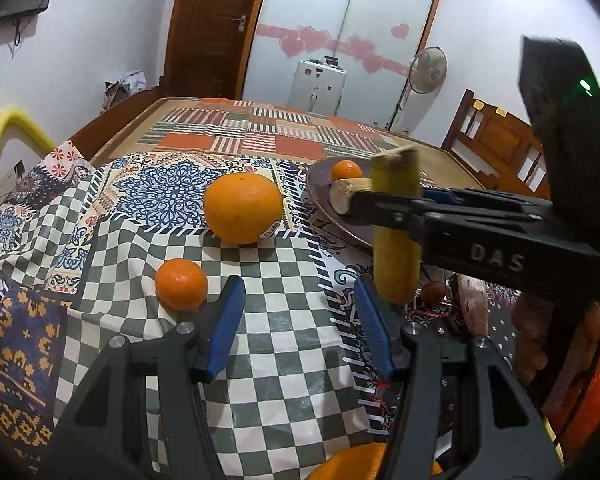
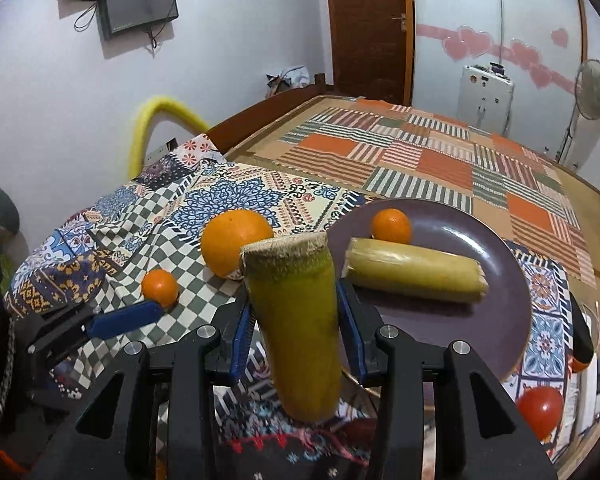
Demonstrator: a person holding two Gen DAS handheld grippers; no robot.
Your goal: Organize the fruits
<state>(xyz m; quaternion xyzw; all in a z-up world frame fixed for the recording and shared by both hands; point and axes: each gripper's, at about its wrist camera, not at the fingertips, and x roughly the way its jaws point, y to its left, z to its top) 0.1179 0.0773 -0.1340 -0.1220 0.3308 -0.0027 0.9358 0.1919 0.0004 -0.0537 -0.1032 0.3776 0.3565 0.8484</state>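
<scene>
My right gripper (image 2: 296, 304) is shut on a yellow-green cane piece (image 2: 296, 340), held upright just left of the purple plate (image 2: 500, 320). On that plate lie a second cane piece (image 2: 416, 276) and a small orange (image 2: 391, 225). A large orange (image 2: 236, 240) and another small orange (image 2: 160, 288) rest on the checked cloth. In the left wrist view, my left gripper (image 1: 300, 284) stands open and empty above the cloth, with the small orange (image 1: 181, 284) just outside its left finger. The large orange (image 1: 242, 208) sits further ahead. The right gripper (image 1: 380, 204) comes in from the right with the cane piece (image 1: 396, 256).
Rumpled patterned cloths cover the near end of a bed with a wooden frame. A red round fruit (image 2: 540, 408) lies at the near right, past the plate. Something orange (image 1: 352, 460) shows under the left gripper. A wooden chair (image 1: 496, 140) and a fan (image 1: 428, 70) stand beyond.
</scene>
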